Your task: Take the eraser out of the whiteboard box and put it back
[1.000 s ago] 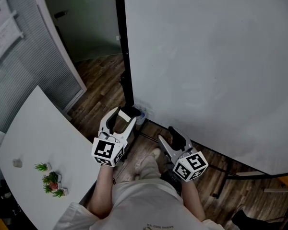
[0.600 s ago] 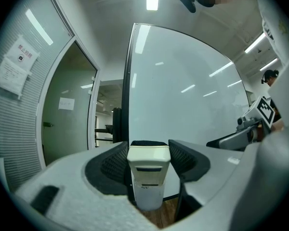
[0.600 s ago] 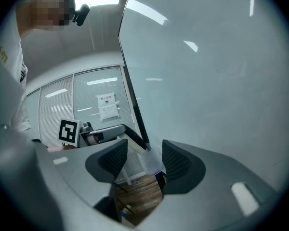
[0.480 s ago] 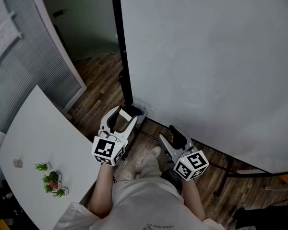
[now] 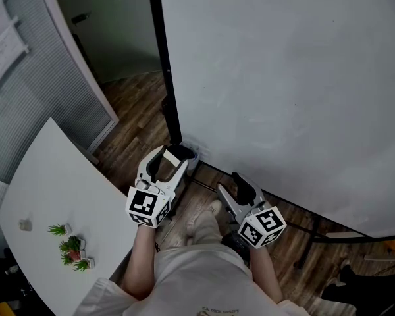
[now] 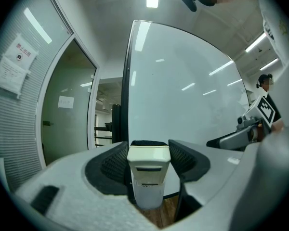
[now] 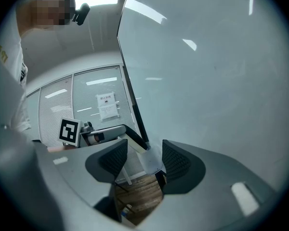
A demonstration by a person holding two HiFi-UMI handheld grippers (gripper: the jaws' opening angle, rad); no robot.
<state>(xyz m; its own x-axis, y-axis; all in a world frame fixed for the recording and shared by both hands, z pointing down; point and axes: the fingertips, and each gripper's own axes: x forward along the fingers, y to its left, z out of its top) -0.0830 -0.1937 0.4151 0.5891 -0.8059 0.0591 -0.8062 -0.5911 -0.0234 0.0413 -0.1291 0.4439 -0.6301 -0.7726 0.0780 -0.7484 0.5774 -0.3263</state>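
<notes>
Eraser (image 6: 148, 160) out, held beside the whiteboard box (image 5: 193, 155).
The left gripper (image 5: 170, 158) pinches the cream eraser level at the whiteboard's (image 5: 283, 78) lower corner; the right gripper (image 5: 230, 185) hangs spread, empty. The next move likely calls for lowering the eraser into the box.

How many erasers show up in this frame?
1. The eraser is gripped between the jaws of the left hand-held gripper, beside the box at the whiteboard's lower left corner. The box's inside is not visible, so more could be hidden there.
</notes>
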